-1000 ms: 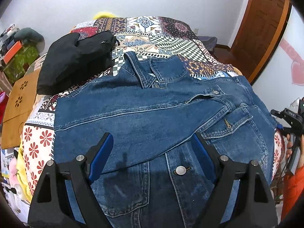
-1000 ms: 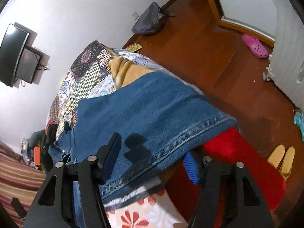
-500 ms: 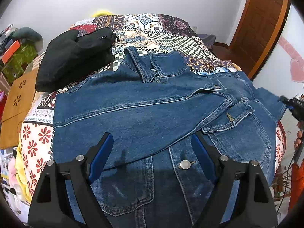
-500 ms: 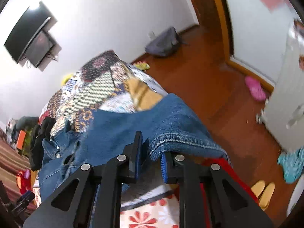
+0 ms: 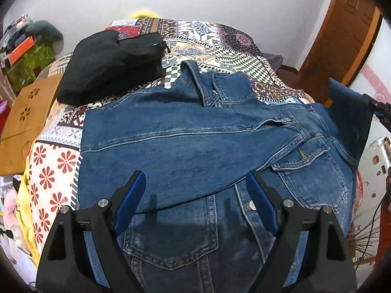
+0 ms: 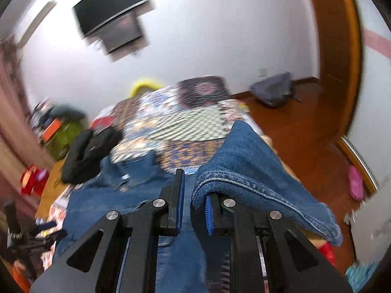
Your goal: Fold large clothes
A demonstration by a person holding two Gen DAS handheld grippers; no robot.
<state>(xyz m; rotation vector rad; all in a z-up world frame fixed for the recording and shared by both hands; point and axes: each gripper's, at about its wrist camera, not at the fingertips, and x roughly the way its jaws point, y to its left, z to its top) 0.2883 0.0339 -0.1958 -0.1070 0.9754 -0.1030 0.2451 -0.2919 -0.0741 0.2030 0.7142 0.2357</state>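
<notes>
A blue denim jacket (image 5: pixel 195 146) lies front up on the patterned bed, one sleeve folded across its chest. My left gripper (image 5: pixel 195 195) is open and empty, hovering over the jacket's lower front. My right gripper (image 6: pixel 194 190) is shut on the jacket's other sleeve (image 6: pixel 246 163) near its hemmed cuff and holds it lifted above the bed; the cloth drapes over the right finger. In the left wrist view the lifted sleeve (image 5: pixel 347 117) hangs at the right edge from the right gripper. The right wrist view is motion-blurred.
A folded black garment (image 5: pixel 110 66) lies on the patterned quilt (image 5: pixel 220 39) behind the jacket. A tan board (image 5: pixel 27 119) and clutter stand left of the bed. Wooden floor, a grey bag (image 6: pixel 273 90) and a door (image 5: pixel 342 24) are to the right.
My right gripper closed on the sleeve hanging off the bed's right side and lifted it up and toward the jacket. My left gripper stayed open above the jacket.
</notes>
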